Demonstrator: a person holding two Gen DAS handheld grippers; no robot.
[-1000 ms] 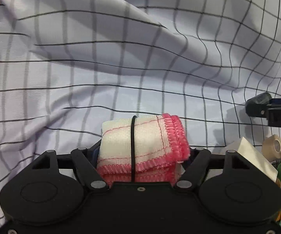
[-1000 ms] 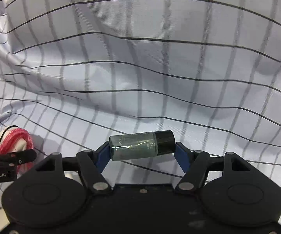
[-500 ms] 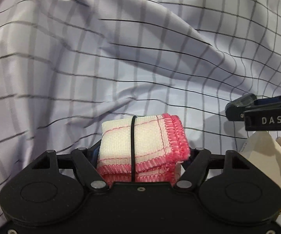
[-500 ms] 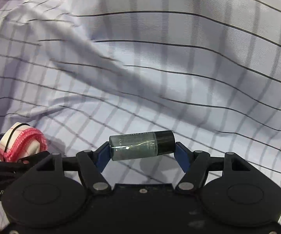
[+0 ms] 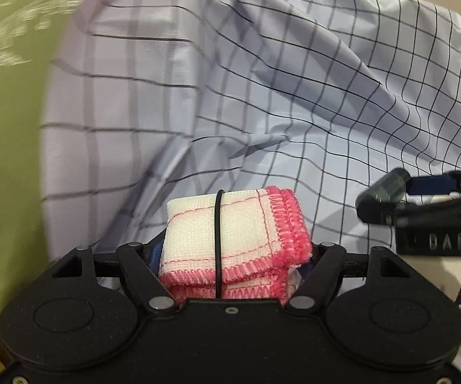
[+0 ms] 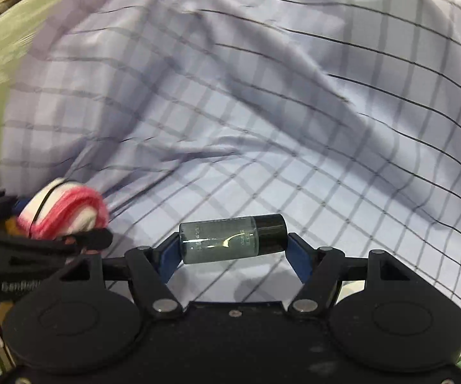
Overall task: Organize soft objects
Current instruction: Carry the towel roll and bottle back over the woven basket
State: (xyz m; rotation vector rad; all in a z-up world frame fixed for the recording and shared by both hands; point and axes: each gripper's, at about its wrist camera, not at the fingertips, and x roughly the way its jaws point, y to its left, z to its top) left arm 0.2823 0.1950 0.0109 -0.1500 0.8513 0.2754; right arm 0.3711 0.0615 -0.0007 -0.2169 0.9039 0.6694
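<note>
A: In the left wrist view the background is a rumpled pale lilac sheet with a thin black grid (image 5: 294, 102), and a yellow-green fabric surface (image 5: 6, 128) fills the blurred left edge. The left gripper (image 5: 233, 252) is clenched on a folded white cloth with pink stitched edging, bound by a black elastic band (image 5: 230, 240).

B: What could slip there?

A: I'd judge the cloth squashy, so the pads may be pressing loose layers; a quick swing could let the bundle sag or slide out under the band. At the right edge the other tool's black finger tip (image 5: 374, 211) sits near, so the two could knock together if they crowd.

B: And the right wrist view?

A: The same checked sheet lies beneath, blurred. The right gripper (image 6: 233, 249) grasps a small grey-green translucent bottle with a black cap (image 6: 233, 240), lying crosswise between the blue pads, end to end.

B: Risky hold?

A: I think so. It is hard and smooth, pinched at base and cap, so it might pivot or pop free. The cloth bundle shows at the left, just beside. A dropped bottle could roll into a fold of the sheet.
</note>
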